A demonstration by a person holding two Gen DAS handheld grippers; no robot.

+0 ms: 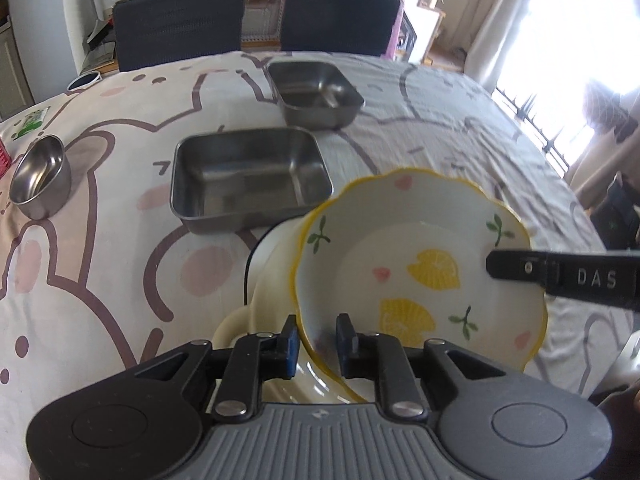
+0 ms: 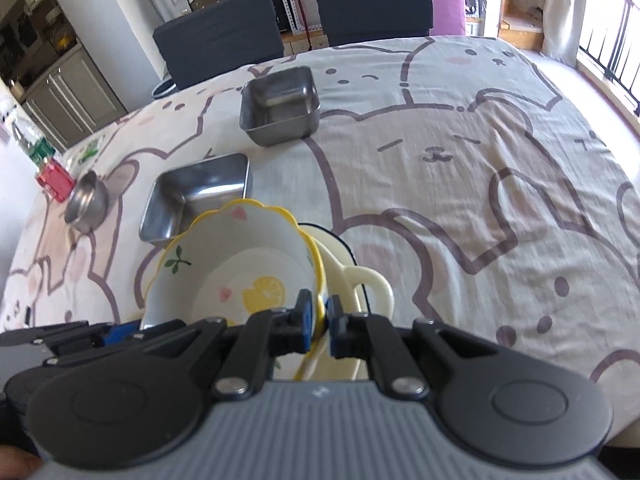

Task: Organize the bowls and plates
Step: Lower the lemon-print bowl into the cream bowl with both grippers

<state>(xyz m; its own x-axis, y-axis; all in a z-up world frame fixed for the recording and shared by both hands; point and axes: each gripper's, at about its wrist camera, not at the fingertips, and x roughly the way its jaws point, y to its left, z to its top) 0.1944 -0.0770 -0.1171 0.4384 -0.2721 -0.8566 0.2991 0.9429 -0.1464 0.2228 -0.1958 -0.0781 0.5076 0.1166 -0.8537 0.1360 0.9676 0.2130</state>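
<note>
A white bowl (image 1: 400, 248) with a wavy yellow rim and lemon prints leans tilted in a cream dish (image 1: 272, 280) that has loop handles and a dark edge. My left gripper (image 1: 318, 340) straddles the bowl's near rim with its jaws slightly apart, and a gap shows on the inner side, so it is open. In the right wrist view my right gripper (image 2: 320, 320) is shut on the bowl (image 2: 240, 248) at its right rim, above the cream dish (image 2: 372, 284). The right gripper's finger (image 1: 520, 268) reaches in from the right in the left wrist view.
Beyond the bowl on the cartoon-print tablecloth (image 2: 480, 160) stand a larger steel tray (image 1: 248, 176) and a smaller, deeper steel tray (image 1: 316, 92). A small round steel bowl (image 1: 40, 176) sits at the left, near a red packet (image 2: 54, 180). Two dark chairs (image 1: 180, 20) line the far edge.
</note>
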